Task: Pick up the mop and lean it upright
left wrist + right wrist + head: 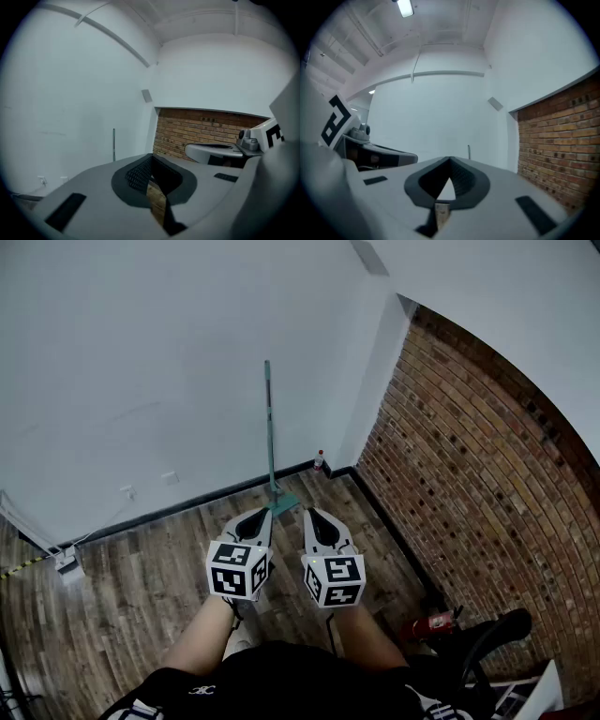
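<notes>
While mop (270,432) leans on wall (141,381) | bottle (319,461) nearby | left gripper (261,515), right gripper (310,515) jaws closed

The wooden floor (150,587) lies open ahead of the left gripper (257,516) and right gripper (315,517), held side by side with jaws together and a narrow gap between them. Just beyond, the mop (270,427) stands against the white wall (141,381) near the corner. The brick wall (469,465) shuts in the right side. A small bottle (319,460) sits in the corner. Low on the right, what looks like a red fire extinguisher (433,623) and a black chair (497,632) crowd the floor; far left, a small box (66,562) lies by the wall.
</notes>
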Demonstrator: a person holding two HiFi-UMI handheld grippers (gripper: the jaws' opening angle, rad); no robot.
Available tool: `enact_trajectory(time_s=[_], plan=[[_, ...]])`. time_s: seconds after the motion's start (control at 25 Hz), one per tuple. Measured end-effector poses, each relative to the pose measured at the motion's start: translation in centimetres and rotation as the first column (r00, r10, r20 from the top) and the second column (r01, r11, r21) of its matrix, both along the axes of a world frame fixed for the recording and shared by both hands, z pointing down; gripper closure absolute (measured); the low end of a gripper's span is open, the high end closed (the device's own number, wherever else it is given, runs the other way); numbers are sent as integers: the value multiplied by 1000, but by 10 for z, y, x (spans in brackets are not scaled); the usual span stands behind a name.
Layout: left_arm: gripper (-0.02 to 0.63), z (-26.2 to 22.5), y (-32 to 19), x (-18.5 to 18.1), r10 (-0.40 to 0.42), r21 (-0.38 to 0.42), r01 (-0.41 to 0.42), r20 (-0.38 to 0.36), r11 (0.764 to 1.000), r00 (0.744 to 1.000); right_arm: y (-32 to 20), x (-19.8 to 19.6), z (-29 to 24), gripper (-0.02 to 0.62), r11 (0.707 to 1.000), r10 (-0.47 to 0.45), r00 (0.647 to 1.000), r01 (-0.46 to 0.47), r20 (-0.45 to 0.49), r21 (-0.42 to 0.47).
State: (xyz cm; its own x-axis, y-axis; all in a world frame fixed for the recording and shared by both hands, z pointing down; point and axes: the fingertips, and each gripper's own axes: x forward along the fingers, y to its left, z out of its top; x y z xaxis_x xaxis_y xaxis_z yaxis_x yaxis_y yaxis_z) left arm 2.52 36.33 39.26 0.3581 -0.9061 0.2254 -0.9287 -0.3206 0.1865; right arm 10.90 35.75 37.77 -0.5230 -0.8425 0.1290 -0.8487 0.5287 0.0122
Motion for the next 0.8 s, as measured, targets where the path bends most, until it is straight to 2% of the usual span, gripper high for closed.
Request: enact_trajectory(time_s=[0.44, 0.8], plan=[[611, 3, -15, -24, 29, -3, -29, 3, 1000, 1000, -17, -33, 0, 583, 1000, 3, 1000, -3, 15, -9], [611, 8, -28, -72, 55, -11, -56, -13, 998, 998, -25, -89, 6, 583, 1000, -7, 1000, 7, -5, -15]])
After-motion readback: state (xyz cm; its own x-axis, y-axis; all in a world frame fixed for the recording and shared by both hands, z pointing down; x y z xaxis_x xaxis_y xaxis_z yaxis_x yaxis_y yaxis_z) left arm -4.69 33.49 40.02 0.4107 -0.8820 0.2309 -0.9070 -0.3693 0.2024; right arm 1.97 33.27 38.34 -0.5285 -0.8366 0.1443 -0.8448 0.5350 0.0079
